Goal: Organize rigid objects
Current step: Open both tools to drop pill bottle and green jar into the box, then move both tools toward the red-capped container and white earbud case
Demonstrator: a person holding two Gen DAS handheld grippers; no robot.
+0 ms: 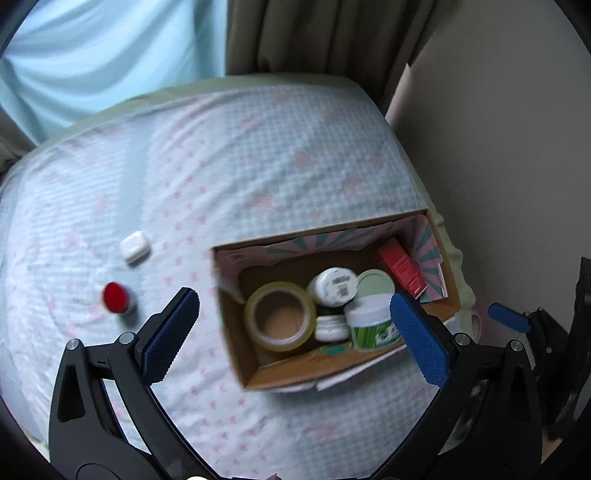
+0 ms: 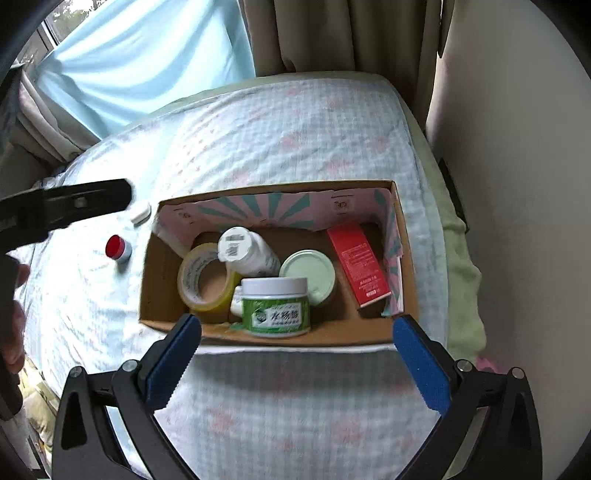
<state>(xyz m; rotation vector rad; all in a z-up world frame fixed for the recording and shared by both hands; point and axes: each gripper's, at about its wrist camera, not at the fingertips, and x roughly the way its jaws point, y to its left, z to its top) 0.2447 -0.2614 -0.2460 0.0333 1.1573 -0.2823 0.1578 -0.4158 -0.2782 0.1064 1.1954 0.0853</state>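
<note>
Bed [image 1: 258,155] with checked, pink-flowered cover fills both views; curtains [image 2: 351,33] and pale blue cloth [image 1: 92,55] behind its far edge, wall [image 2: 517,147] alongside.

Cardboard box [image 2: 173,321] sits open on the bed near the wall side, inner flaps printed in pink and teal rays. Inside, left to right in the right wrist view: tape roll [image 2: 203,277] lying flat; white bottle [image 2: 247,251] on its side, leaning on the tape; green-labelled jar [image 2: 275,306] with white lid, upright at the near wall; pale green lid [image 2: 314,269] just behind that jar; red carton [image 2: 358,266] lying along the right wall. A smaller white jar [image 1: 330,326] shows in the left wrist view between tape and green-labelled jar.

Outside the box, on the bed to its left: white case [image 1: 135,247], and nearer, a red-capped pot [image 1: 116,297], the two apart from each other.

Left gripper [image 1: 295,336] hangs above the box's near-left part, fingers [image 1: 170,336] spread wide, nothing between them. Right gripper [image 2: 297,369] is over the bed just before the box's near wall, fingers [image 2: 421,365] likewise wide apart and empty.
</note>
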